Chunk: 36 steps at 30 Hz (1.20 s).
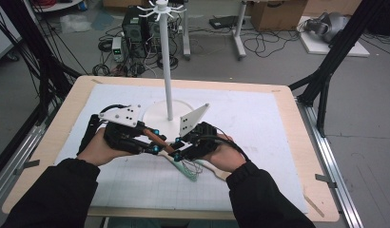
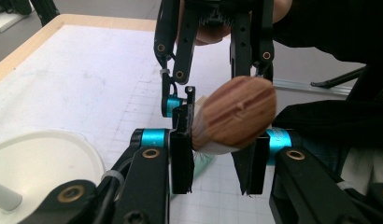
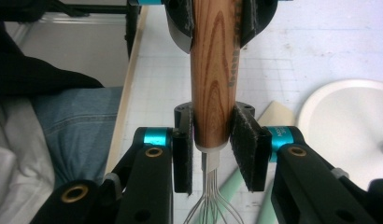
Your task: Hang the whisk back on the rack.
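A whisk with a brown wooden handle (image 1: 163, 142) is held level above the white mat, between both hands. My left gripper (image 1: 155, 140) is shut on the handle's rounded butt end (image 2: 236, 114), which points at its camera. My right gripper (image 1: 177, 148) is shut on the other end of the handle (image 3: 213, 93), just above the metal collar. The thin wire loops (image 3: 209, 205) hang out past its pads, also seen as wire loops (image 1: 192, 168) in the high view. The two grippers face each other, their fingertips close together.
A white peg stand (image 1: 166, 61) rises from a round base (image 1: 155, 116) just beyond the grippers. A mint-green utensil (image 3: 266, 207) and a cream one (image 1: 217, 170) lie on the gridded mat (image 1: 259, 142) under the right hand. The table's wooden edge (image 1: 64, 114) frames the mat.
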Each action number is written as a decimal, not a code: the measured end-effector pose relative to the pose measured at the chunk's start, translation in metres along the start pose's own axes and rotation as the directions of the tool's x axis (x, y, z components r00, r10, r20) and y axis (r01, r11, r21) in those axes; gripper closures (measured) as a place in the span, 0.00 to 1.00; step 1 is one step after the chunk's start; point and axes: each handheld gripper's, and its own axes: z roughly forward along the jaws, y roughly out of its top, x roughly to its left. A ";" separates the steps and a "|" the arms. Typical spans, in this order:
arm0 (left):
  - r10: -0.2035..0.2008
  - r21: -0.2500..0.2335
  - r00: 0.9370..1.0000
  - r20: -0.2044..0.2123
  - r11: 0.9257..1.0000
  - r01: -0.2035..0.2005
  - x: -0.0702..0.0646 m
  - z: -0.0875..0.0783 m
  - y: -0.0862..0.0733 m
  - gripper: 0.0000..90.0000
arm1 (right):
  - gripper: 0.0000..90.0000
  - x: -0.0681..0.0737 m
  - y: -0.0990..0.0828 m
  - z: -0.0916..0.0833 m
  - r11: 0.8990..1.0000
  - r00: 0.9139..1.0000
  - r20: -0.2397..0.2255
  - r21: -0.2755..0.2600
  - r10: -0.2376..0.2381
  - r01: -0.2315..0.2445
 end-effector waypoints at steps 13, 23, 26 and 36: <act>-0.042 -0.029 0.998 -0.044 0.999 0.041 0.002 -0.003 0.006 0.78 | 0.75 0.005 0.006 -0.003 0.999 0.994 0.108 -0.033 -0.017 0.020; -0.080 -0.032 0.993 -0.089 0.996 0.078 0.003 -0.001 0.012 0.78 | 0.76 0.009 0.012 0.000 0.998 0.978 0.206 -0.051 -0.028 0.039; -0.074 -0.030 0.993 -0.094 0.997 0.071 0.002 -0.001 0.013 0.78 | 0.78 0.008 0.012 0.000 0.998 0.979 0.205 -0.052 -0.019 0.030; -0.075 -0.046 0.995 -0.065 0.996 0.072 0.002 0.003 0.015 0.72 | 0.80 0.002 0.009 -0.003 0.997 0.992 0.126 -0.074 -0.009 0.019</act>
